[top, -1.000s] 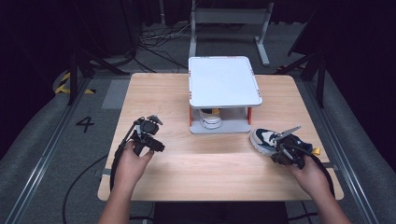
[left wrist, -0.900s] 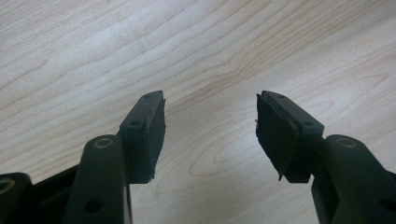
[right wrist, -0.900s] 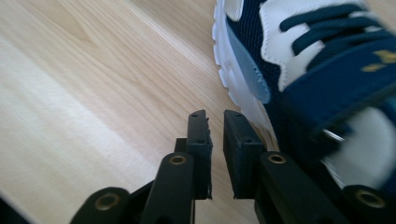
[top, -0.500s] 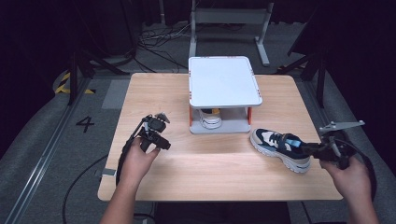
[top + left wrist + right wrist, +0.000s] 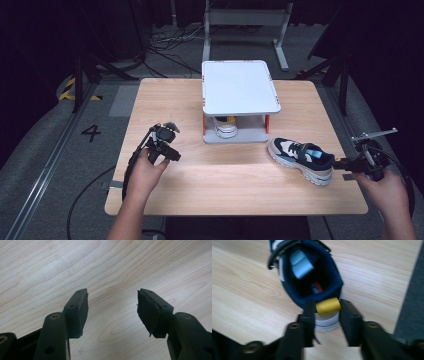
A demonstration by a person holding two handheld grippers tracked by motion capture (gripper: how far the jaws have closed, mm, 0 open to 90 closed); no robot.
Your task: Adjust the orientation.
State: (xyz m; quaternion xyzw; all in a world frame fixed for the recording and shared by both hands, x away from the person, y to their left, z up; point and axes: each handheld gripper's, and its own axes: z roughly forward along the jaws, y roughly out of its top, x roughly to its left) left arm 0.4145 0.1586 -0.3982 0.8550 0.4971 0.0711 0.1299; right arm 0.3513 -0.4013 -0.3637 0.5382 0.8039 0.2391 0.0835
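A pale wooden table (image 5: 200, 190) with visible grain and a rectangular top filled the middle of the high view, with dark floor and cables around it. At its far centre stood a two-tier shelf stand (image 5: 240, 87), a flat white rectangular top on short orange-red posts, with a white sneaker (image 5: 225, 127) tucked on the lower tier. In front of the stand and to its right, a navy and cream sneaker (image 5: 300, 159) with a thick white sole lay on the tabletop, toe toward the stand and heel toward the table's right edge. The right gripper (image 5: 327, 308) was at that heel: its two black jaws sat on either side of the ribbed yellow pull loop (image 5: 328, 305), seemingly touching it, having just opened a little from a tighter pinch; whether they truly clamped it could not be told. The shoe's padded dark-blue lining and light-blue tongue showed beyond. The left gripper (image 5: 112, 306) hovered over bare wood on the table's left, its flat rubber-faced pads (image 5: 82, 311) spread wide apart and grasping nothing
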